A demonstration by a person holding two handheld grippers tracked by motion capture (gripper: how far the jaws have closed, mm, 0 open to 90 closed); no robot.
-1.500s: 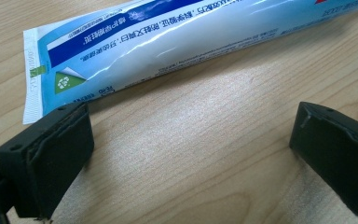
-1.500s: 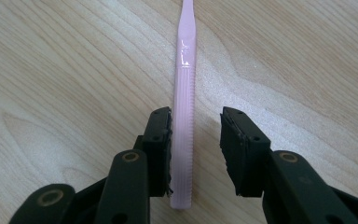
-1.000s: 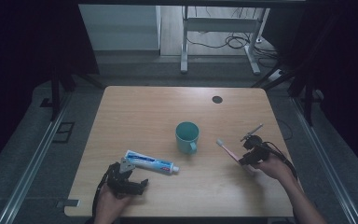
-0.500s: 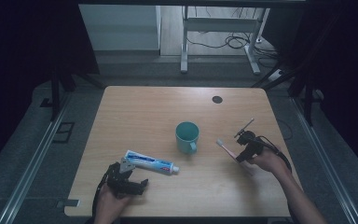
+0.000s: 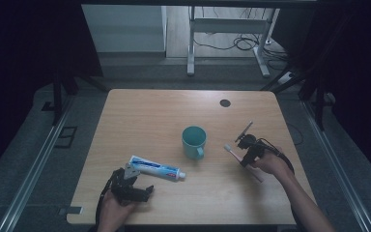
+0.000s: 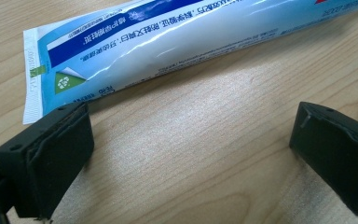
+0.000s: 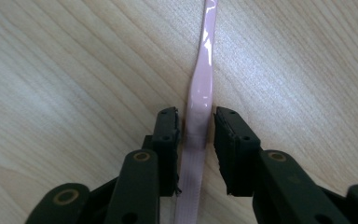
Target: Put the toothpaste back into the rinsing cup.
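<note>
Light wooden worktop [image 5: 149, 116] in a dark room, cables on the floor behind.
Right gripper [image 7: 195, 135] had just been closing astride the pink toothbrush [image 7: 200, 93], which lay right of the teal mug [image 5: 193, 141]; left gripper [image 6: 186, 149] stood apart beside the toothpaste tube [image 6: 177, 42].

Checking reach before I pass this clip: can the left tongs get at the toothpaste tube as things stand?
Probably yes. The left tongs stand open just short of the toothpaste tube, whose flat crimped end lies right ahead of one jaw. Bare table lies between; the teal mug and right tongs are well away.
</note>
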